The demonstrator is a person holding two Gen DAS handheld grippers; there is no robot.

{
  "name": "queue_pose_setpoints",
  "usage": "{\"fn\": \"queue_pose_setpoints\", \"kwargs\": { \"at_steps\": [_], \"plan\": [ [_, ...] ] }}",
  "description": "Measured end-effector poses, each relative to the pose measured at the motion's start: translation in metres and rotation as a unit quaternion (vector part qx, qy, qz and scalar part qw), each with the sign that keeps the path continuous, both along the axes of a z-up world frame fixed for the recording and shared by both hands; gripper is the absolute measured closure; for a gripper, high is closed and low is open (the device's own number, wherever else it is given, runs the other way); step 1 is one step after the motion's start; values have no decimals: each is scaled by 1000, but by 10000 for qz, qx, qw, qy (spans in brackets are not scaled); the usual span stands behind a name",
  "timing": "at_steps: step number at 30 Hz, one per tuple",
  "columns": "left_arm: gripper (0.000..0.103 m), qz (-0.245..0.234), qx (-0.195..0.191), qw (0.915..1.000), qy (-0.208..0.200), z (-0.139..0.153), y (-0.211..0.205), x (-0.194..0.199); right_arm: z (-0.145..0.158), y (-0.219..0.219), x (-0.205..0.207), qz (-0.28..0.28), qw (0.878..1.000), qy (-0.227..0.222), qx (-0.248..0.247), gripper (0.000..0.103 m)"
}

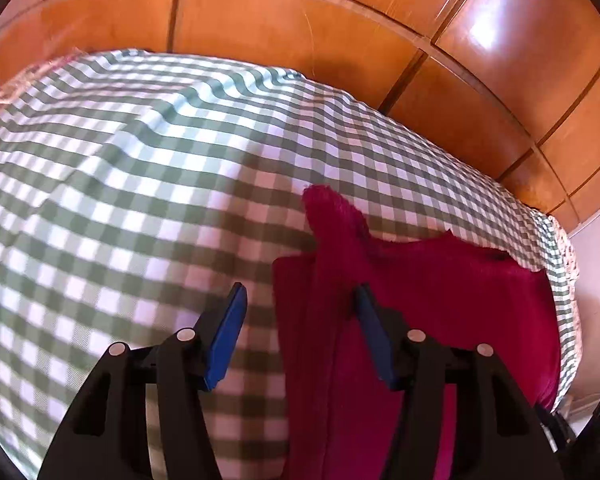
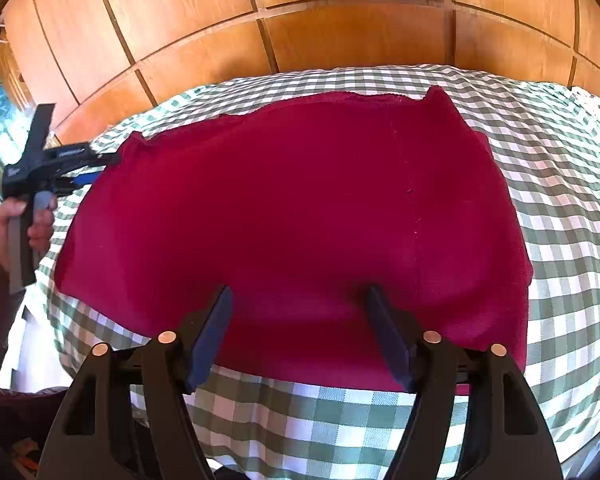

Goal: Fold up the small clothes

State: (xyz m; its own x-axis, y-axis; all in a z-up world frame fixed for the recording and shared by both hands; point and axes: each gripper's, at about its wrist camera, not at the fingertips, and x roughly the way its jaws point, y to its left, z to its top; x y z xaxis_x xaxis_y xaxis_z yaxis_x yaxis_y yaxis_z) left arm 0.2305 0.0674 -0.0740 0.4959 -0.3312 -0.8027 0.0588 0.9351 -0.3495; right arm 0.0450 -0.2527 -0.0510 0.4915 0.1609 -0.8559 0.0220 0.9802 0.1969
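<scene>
- Both claws stand released: the left gripper (image 1: 300, 300) has its blue fingers (image 1: 226, 340) spread, one over bare cloth and one over the red garment (image 1: 440, 300); the right gripper (image 2: 298, 300) gapes above the garment's near edge, holding nothing.
- Whether either claw's fingertips touch the fabric cannot be told.
- Left-wrist view cuts off the garment's lower part behind the claw.
- Garment lies spread on a green-checked bedcover (image 2: 560, 208).
- Glossy wooden panelling (image 2: 340, 32) rises behind the bed.

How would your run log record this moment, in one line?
fold start | red cloth flat on checked sheet | left tool open | right tool open
</scene>
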Motion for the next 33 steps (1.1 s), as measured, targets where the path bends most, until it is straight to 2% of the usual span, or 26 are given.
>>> {"fn": "queue_pose_setpoints", "kwargs": {
  "at_steps": [4, 7, 10, 13, 15, 19, 20, 22, 23, 24, 26, 29, 31, 33],
  "plan": [
    [83, -33, -17, 10000, 65, -7, -11, 13, 3, 5, 0, 79, 9999, 9, -121, 30],
    [95, 0, 119, 9988, -484, 6, -18, 3, 19, 0, 0, 80, 9997, -177, -161, 31],
    [96, -18, 363, 9958, -845, 15, -28, -7, 39, -22, 10, -229, 9983, -498, -177, 31],
    [96, -57, 532, 9946, -886, 13, -34, -7, 45, -49, 34, -598, 9948, -678, -467, 34],
    [96, -39, 508, 9954, -813, 9, -35, -6, 39, -67, 54, -810, 9937, -613, -479, 42],
    [96, -10, 479, 9950, -877, 11, -32, -12, 15, -98, 100, -1229, 9905, -311, -526, 51],
    [96, -21, 485, 9945, -931, 14, -33, -14, 11, -102, 108, -1263, 9904, -259, -490, 55],
    [96, -41, 486, 9929, -1085, 19, -30, -20, 2, -108, 123, -1246, 9913, -110, -422, 75],
    [97, -52, 477, 9917, -1195, 24, -29, -23, 1, -108, 130, -1203, 9918, -33, -423, 94],
    [97, -46, 459, 9905, -1296, 29, -27, -25, 2, -108, 131, -1193, 9919, -37, -430, 99],
    [97, 14, 416, 9883, -1465, 37, -24, -29, 14, -107, 126, -1201, 9909, -269, -537, 99],
    [97, 123, 333, 9891, -1430, 37, -21, -22, 27, -114, 120, -1406, 9862, -539, -685, 100],
    [97, 188, 401, 9906, -1293, 30, -26, -12, 22, -119, 122, -1504, 9850, -465, -700, 100],
    [96, 177, 672, 9925, -1010, 13, -38, 3, 9, -120, 128, -1546, 9838, -317, -855, 100]
  ]
}}
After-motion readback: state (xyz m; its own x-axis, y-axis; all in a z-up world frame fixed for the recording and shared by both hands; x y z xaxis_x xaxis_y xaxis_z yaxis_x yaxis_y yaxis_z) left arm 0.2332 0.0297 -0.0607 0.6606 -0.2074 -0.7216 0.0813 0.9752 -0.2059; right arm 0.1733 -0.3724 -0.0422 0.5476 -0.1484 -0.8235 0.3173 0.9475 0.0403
